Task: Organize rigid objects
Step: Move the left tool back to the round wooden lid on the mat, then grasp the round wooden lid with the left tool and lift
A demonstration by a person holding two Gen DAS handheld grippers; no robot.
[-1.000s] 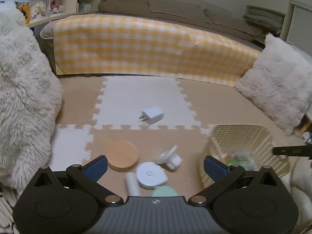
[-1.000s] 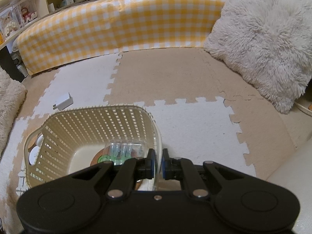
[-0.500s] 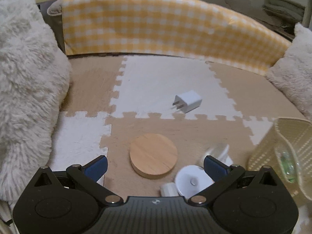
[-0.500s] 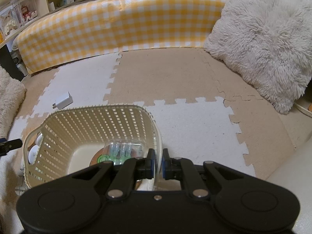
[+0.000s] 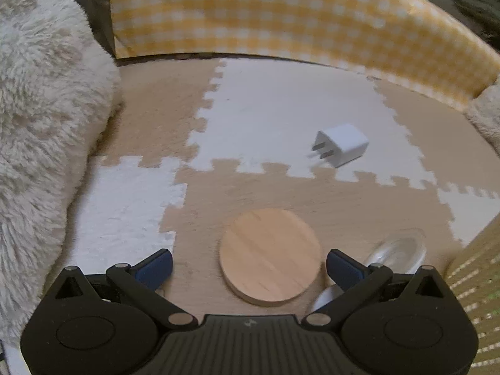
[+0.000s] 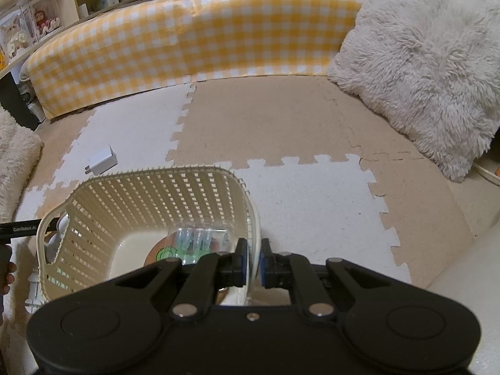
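Two fingers of the left gripper [image 5: 249, 264] stand wide apart above the wooden disc [image 5: 270, 255]. The right gripper [image 6: 252, 262] is clamped on the basket [image 6: 150, 178] rim.

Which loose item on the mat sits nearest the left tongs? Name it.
The round wooden disc, lying flat between the open left tongs. The white charger plug lies much farther off on the white tile.

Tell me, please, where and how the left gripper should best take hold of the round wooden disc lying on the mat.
Grip the wooden disc across its thin rim, coming straight down. It lies flat on the foam mat, so only opposite edges offer purchase. The left gripper is open wide enough, its fingers flanking the disc.
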